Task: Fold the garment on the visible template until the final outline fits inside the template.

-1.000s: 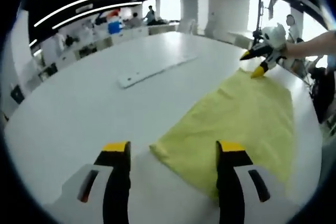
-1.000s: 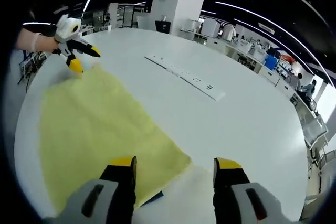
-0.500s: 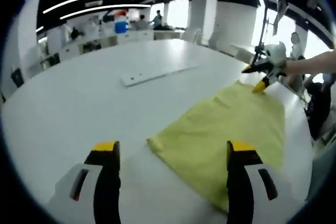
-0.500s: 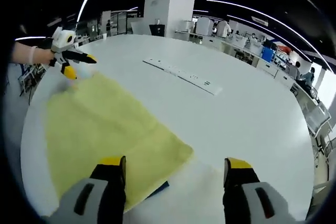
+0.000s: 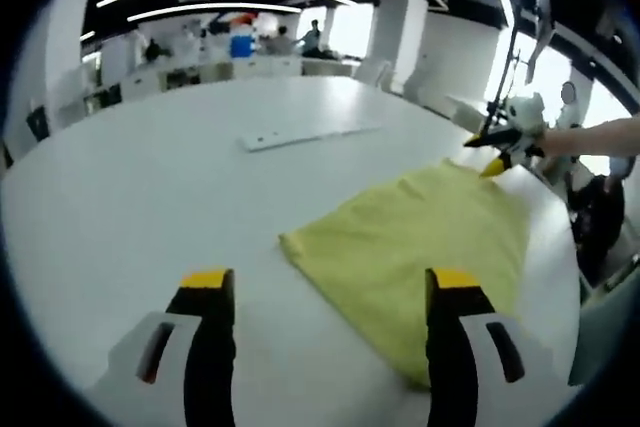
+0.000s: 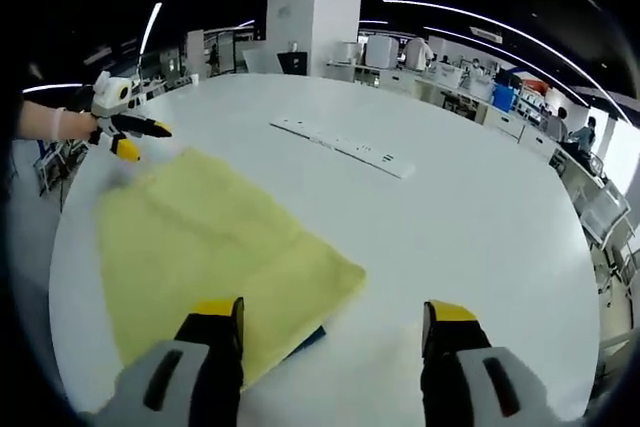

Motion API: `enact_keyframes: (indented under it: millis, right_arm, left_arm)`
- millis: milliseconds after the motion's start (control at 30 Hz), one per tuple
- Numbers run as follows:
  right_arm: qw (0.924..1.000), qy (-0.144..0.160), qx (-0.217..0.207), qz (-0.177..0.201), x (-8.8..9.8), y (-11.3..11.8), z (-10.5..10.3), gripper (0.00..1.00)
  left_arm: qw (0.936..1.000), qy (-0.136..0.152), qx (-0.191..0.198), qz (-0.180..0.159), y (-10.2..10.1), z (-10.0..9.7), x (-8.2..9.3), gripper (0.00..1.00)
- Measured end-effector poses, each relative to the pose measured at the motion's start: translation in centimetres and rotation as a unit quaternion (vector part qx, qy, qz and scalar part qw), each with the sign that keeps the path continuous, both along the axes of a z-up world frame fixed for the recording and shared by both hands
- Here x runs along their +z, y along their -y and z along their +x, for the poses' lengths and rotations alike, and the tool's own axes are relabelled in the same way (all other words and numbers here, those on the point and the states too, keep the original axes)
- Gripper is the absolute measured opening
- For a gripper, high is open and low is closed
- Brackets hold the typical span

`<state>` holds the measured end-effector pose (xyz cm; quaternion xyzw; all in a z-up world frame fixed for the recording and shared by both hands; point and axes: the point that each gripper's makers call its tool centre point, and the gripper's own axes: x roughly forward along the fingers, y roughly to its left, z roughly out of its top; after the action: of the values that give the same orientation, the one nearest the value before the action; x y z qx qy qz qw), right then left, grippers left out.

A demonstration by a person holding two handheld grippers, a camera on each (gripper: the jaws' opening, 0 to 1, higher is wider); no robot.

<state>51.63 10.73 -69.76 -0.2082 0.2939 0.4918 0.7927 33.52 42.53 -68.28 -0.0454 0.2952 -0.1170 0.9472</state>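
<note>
A yellow garment (image 5: 420,242) lies folded flat on the round white table (image 5: 130,197). My left gripper (image 5: 330,285) hovers open over its near corner, with nothing between the jaws. My right gripper (image 5: 503,142), held by a hand, hangs just past the garment's far corner. In the right gripper view the garment (image 6: 200,242) spreads to the left. My right gripper (image 6: 334,315) is open above its near corner. A dark blue bit of the template (image 6: 312,336) peeks out from under that edge. My left gripper (image 6: 125,134) hovers beyond the far corner.
A long white power strip (image 5: 300,132) (image 6: 345,147) lies on the table beyond the garment. The table's rim (image 6: 70,247) runs close to the garment's left side. Desks, pillars and people stand in the background around the table.
Both grippers have drawn back a little from the garment's corners and stay open. The garment lies as it did.
</note>
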Motion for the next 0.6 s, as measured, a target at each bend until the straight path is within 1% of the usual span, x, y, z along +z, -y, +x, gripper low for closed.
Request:
enact_keyframes:
  millis: [33, 200, 367, 467, 600]
  right_arm:
    - [1.0000, 0.000, 0.000, 0.002, 0.1, 0.1, -0.2, 0.71]
    - [1.0000, -0.004, -0.001, 0.001, -0.1, 1.0, -1.5, 0.70]
    - [0.9999, -0.011, -0.003, 0.011, 0.3, 1.8, -3.1, 0.69]
    - [0.9998, -0.015, -0.004, 0.014, 0.4, 2.2, -3.6, 0.67]
    - [0.9997, -0.018, -0.008, 0.016, 0.6, 2.9, -4.3, 0.65]
  left_arm:
    - [1.0000, -0.002, 0.002, 0.002, -0.1, -0.3, 0.0, 0.73]
    - [0.9998, 0.004, 0.012, -0.013, 0.1, -1.5, 0.4, 0.71]
    - [0.9997, -0.002, 0.014, -0.020, 0.3, -3.0, 0.3, 0.69]
    - [0.9993, -0.001, 0.021, -0.031, 0.1, -3.6, 0.4, 0.68]
    - [0.9992, -0.001, 0.017, -0.035, 0.4, -4.6, 0.5, 0.64]
